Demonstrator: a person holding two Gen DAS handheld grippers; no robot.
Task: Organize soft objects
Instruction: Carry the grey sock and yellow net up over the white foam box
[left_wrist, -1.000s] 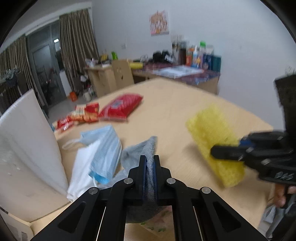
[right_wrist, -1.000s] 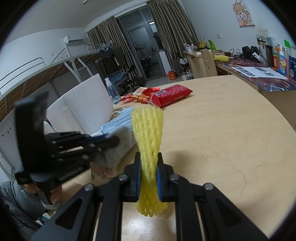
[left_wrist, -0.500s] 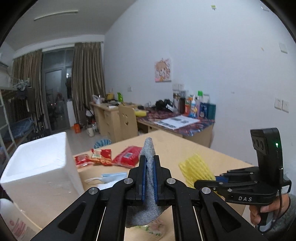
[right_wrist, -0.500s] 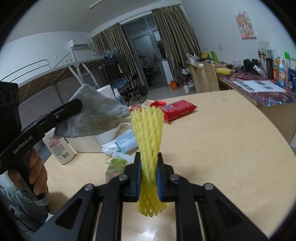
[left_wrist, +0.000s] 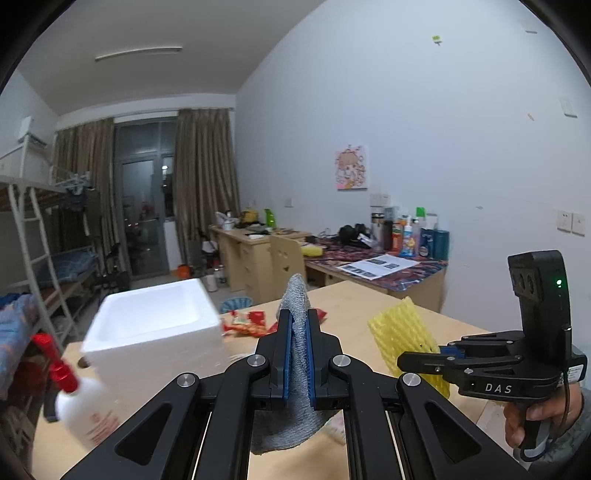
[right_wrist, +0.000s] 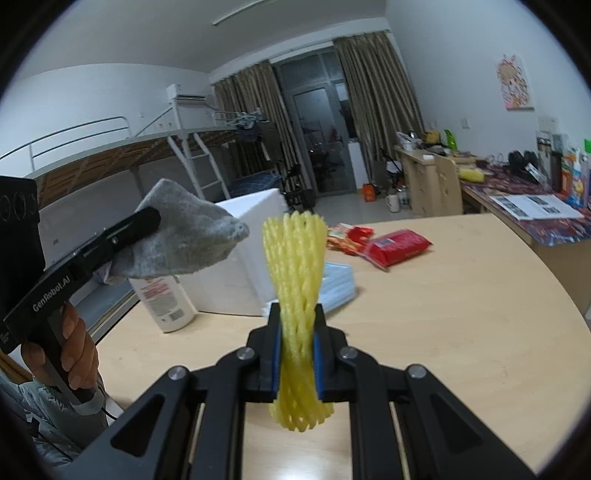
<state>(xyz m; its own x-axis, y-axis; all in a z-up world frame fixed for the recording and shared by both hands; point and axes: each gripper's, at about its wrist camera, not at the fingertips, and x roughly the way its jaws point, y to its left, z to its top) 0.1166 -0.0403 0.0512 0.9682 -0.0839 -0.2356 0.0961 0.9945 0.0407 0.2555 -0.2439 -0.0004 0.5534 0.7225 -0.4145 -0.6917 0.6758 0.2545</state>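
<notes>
My left gripper (left_wrist: 298, 325) is shut on a grey cloth (left_wrist: 295, 369) and holds it in the air above the table; it also shows in the right wrist view (right_wrist: 147, 218) with the cloth (right_wrist: 184, 232) hanging from it. My right gripper (right_wrist: 297, 321) is shut on a yellow foam net (right_wrist: 295, 266), lifted off the table; in the left wrist view it (left_wrist: 406, 360) is at the right with the net (left_wrist: 402, 339). A white foam box (left_wrist: 155, 325) stands open at the left, also seen in the right wrist view (right_wrist: 251, 236).
A white spray bottle with a red trigger (left_wrist: 85, 402) stands by the box. Blue face masks (right_wrist: 338, 284) lie on the wooden table (right_wrist: 461, 314). Red snack packs (right_wrist: 395, 245) lie further back. Desks with clutter line the far wall.
Both grippers have risen with their loads, the left gripper tilting up from the table, and the white box now shows from above.
</notes>
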